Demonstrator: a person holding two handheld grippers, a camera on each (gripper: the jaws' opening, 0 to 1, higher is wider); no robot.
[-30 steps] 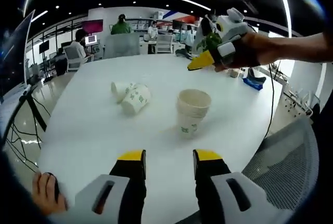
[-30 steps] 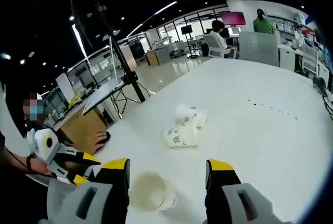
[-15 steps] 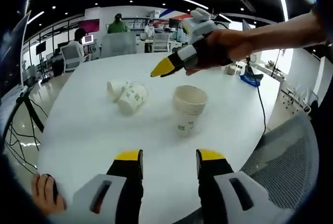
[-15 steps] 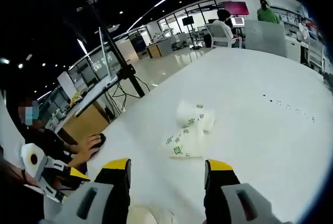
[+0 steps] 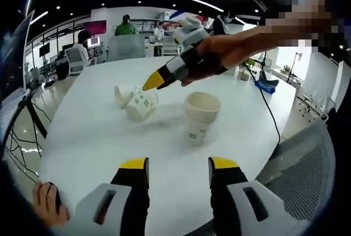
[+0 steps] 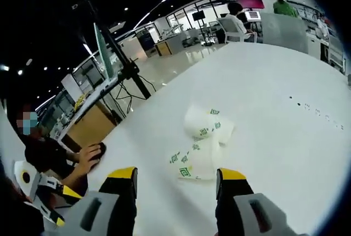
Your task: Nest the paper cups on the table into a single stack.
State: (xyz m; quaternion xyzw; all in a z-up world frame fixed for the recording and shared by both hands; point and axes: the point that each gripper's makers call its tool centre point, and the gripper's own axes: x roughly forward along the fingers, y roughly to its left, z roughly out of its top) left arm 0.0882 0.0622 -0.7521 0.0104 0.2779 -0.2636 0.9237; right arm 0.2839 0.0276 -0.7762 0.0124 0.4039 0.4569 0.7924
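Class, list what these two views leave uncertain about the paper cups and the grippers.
- Upright stack, left gripper view: how many cups are nested; outer wall hides them.
- Two tipped cups, right gripper view: whether one sits inside the other; they overlap.
- Cup print, both views: too small to read.
- Right gripper, left gripper view: its fingers overlap, so the gap is unclear.
- Left gripper: body cut by the bottom edge.

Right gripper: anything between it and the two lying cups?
Nothing visible. The right gripper is open and points at the two lying cups; bare white table lies between. The upright cup stack stands off to the side.
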